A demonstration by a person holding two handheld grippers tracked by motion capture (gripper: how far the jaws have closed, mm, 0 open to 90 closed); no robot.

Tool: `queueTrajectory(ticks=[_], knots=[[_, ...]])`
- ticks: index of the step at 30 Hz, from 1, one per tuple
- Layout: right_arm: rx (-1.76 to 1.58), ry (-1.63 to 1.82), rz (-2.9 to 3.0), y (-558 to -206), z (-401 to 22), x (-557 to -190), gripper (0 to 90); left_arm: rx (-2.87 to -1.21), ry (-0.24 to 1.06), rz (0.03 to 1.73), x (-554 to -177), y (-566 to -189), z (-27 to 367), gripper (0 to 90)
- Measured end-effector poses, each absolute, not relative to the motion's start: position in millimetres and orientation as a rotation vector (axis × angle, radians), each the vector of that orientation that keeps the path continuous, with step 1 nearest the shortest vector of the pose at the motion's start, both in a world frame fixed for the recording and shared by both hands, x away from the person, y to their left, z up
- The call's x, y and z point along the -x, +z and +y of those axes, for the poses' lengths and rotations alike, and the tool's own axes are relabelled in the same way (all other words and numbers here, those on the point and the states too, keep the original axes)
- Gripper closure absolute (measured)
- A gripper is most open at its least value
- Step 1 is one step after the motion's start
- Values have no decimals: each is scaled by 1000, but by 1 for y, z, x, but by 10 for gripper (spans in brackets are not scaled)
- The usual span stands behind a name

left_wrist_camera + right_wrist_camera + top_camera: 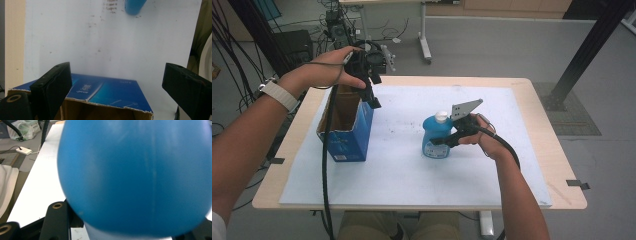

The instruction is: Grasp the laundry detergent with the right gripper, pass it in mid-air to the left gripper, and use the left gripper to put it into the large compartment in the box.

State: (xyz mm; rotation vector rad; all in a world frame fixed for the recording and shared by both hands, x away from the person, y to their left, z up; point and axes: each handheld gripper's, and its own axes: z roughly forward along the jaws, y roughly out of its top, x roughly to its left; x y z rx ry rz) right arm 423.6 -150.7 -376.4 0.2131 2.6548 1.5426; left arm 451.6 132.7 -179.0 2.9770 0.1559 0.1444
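Gripping the blue bottle [437, 136] right of the box [346, 127], right gripper [451, 140] holds firm; left gripper [373, 98] hovers wide above, bottle not boxed yet.

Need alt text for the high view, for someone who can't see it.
The right claw is shut on a blue bottle standing on the white mat. The left claw hangs open above an open blue box standing at the mat's left edge.
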Motion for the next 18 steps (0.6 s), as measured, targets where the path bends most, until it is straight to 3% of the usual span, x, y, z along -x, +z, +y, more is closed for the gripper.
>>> queueTrajectory(ticks=[18], knots=[[-263,1572,2609,-368,-150,-422,422,-2974,162,154,-442,-174,134,95]])
